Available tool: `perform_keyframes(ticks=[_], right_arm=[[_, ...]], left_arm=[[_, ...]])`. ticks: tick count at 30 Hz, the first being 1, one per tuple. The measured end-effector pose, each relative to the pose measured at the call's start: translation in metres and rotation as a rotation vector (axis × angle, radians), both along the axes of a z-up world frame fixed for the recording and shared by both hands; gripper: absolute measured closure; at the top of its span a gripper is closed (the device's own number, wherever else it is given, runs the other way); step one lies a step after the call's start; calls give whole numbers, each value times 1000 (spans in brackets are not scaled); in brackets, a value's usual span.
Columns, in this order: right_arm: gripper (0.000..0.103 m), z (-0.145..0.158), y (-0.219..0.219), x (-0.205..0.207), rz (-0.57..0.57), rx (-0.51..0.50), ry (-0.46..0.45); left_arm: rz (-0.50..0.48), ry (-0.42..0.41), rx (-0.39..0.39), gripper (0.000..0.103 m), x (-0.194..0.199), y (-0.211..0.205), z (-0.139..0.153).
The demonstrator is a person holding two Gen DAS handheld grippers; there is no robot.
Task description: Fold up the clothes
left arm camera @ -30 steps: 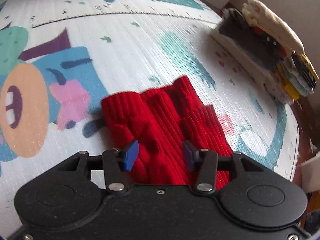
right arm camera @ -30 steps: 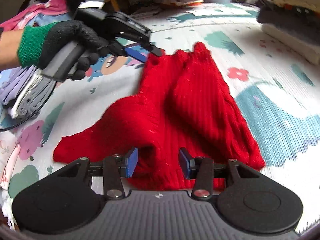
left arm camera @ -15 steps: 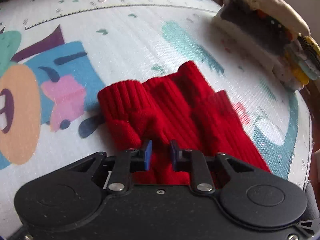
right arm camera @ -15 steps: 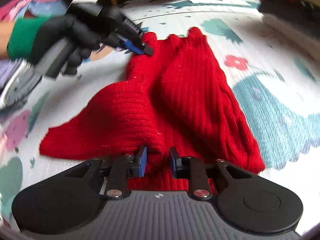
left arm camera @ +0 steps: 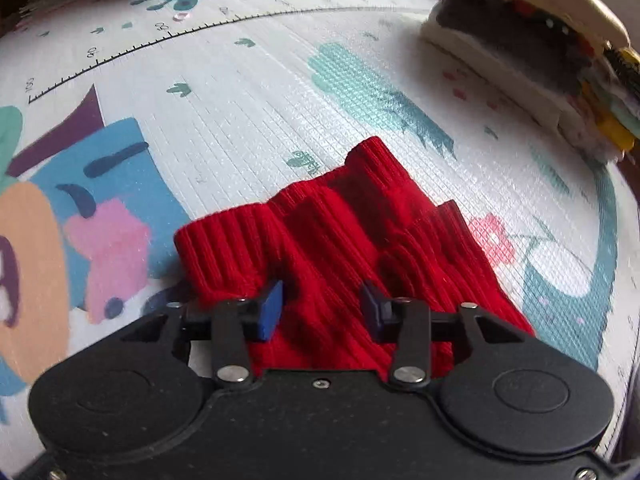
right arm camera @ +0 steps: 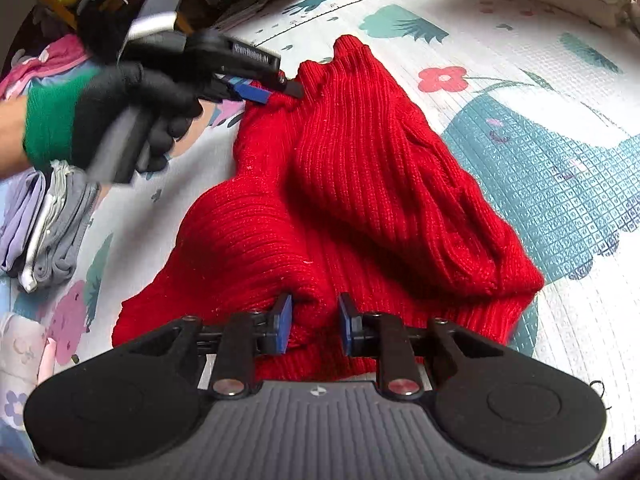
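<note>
The red sweater (right arm camera: 360, 184) lies bunched mid-mat (left arm camera: 248, 92), its long axis running between the two tongs. The right tongs (right arm camera: 314, 322) straddle a fold at the near end, jaws apart and not yet clenched. The left tongs (left arm camera: 320, 306) gape over the far, cuffed end.

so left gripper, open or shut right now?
Open. The left gripper has its blue pads apart, with the red ribbed knit sweater lying between them.

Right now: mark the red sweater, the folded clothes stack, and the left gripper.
red sweater (right arm camera: 360, 168), right wrist view, ribbed middle of the top fold.
folded clothes stack (left arm camera: 532, 60), left wrist view, dark grey layer.
left gripper (left arm camera: 322, 310), left wrist view, midway between its fingertips.
</note>
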State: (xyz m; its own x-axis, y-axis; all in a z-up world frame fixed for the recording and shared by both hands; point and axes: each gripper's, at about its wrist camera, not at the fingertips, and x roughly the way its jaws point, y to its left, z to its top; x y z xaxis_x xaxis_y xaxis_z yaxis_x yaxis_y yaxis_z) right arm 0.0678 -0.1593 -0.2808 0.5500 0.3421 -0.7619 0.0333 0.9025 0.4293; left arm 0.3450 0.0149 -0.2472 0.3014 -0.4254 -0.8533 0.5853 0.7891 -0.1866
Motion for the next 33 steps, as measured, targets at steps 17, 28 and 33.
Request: perform_keyframes(ticks=[17,28,33], right_arm=[[78,-11,-12,-2,-79,88,-9],[73,-1,6,-2,-41,-60,-29],[61,4,19,-8,6,-163,-57]], left_arm=[[-514,249,182,61,-147,170,-22],[-601,-7,346,96,-182,123,-11],[-882,-472,618,96,-192,76,32]])
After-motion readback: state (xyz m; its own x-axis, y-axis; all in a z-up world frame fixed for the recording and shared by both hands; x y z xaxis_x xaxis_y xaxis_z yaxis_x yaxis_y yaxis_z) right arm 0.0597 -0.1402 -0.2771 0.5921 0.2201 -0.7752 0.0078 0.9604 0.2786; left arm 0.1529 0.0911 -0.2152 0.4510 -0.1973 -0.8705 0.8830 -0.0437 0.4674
